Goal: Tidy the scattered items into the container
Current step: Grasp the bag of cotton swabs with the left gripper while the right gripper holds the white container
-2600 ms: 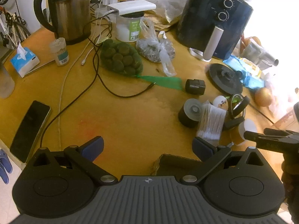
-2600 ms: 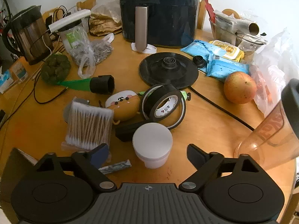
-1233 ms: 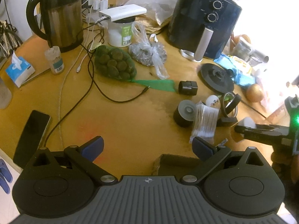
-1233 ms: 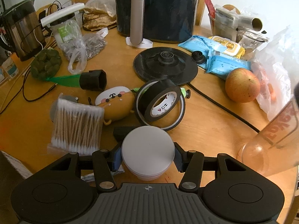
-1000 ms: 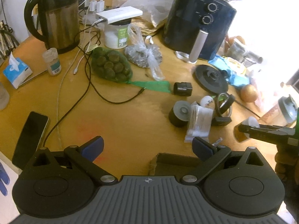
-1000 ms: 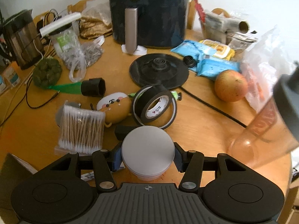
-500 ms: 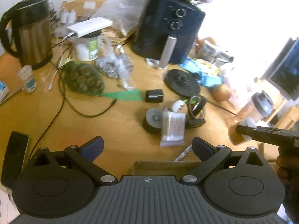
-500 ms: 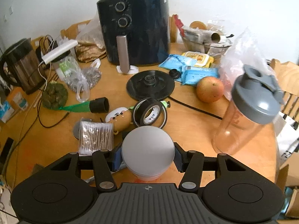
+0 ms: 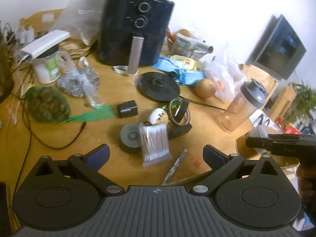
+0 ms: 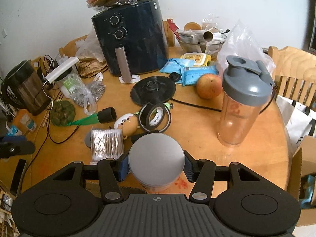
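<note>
Between the pads of my right tongs [image 10: 157, 167] sits the white round jar [image 10: 157, 159], clamped on both sides and held above the desk [image 10: 197, 130]; my left tongs [image 9: 156, 154] gape wide over the cotton swab bag [image 9: 155, 141] near the desk's front edge

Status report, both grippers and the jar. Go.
Right gripper shut on white jar, lifted. Left gripper open, empty. Cotton swabs, tape roll remain on table.

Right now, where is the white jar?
Right wrist view, bottom centre: the white jar is clamped in the right gripper, above the table.
</note>
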